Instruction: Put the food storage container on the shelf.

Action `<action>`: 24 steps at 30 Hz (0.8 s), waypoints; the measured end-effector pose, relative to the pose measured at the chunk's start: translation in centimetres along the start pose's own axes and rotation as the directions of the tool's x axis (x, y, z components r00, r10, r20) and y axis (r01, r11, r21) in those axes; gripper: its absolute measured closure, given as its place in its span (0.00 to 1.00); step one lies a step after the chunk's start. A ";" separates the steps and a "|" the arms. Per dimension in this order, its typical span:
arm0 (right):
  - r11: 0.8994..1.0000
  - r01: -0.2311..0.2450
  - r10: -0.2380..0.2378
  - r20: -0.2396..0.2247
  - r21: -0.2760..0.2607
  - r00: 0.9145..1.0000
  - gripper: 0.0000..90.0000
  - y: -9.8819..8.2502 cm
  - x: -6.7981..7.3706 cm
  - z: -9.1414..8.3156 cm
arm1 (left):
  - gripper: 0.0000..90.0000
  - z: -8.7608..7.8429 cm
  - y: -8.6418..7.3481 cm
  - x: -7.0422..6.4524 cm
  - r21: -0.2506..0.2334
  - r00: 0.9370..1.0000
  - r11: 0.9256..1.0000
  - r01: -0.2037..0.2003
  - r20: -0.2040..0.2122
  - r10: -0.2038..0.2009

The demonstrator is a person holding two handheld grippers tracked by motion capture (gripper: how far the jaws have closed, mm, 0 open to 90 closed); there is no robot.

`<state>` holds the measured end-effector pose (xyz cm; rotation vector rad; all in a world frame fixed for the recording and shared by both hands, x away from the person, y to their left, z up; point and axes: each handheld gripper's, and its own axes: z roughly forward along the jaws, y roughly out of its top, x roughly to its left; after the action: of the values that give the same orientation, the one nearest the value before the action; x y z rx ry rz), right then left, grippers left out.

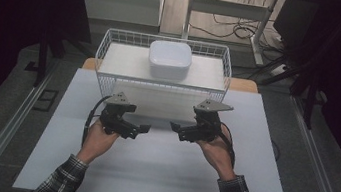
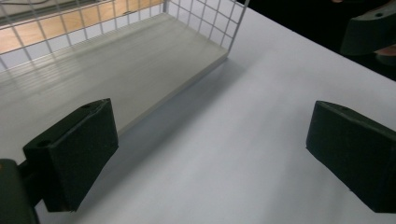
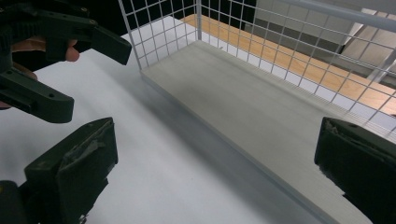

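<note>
On the white table [image 1: 157, 175] stands a white wire rack [image 1: 106, 46], its open side facing me. A white square lidded container [image 1: 169, 59] rests on its upper level. My left gripper [image 1: 139, 130] hovers in front of the rack's left half, jaws wide apart with nothing between them [image 2: 210, 154]. My right gripper [image 1: 177, 130] faces it from the right, also open and empty [image 3: 215, 168]. The two sets of tips point toward each other with a small gap. The rack's pale lower board [image 3: 261, 116] lies bare.
The rack's wire side wall [image 2: 229, 28] and its back mesh [image 3: 289, 51] bound the lower board [image 2: 107, 70]. A wooden desk edge [image 1: 243, 84] shows behind the rack. Cables [image 1: 233, 29] and metal legs lie on the floor beyond. Dark floor surrounds the table.
</note>
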<state>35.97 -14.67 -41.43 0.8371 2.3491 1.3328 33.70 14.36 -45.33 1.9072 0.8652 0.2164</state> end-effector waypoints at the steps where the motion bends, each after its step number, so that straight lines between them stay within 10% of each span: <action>1: 1.000 -0.004 0.004 -0.001 0.002 1.000 0.00 -0.1 0.1 0.0 | 0.02 0.1 -0.2 -0.1 0.003 1.000 1.000 0.001 0.005 -0.001; 24: 0.999 0.016 -0.016 0.000 0.051 1.000 0.00 -3.5 1.6 -0.4 | 0.03 0.9 -3.1 -2.5 0.055 0.999 0.998 -0.032 -0.003 0.033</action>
<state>33.38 -15.34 -44.17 0.8307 2.3941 1.2714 30.82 12.85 -47.86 1.9738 0.8508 0.2177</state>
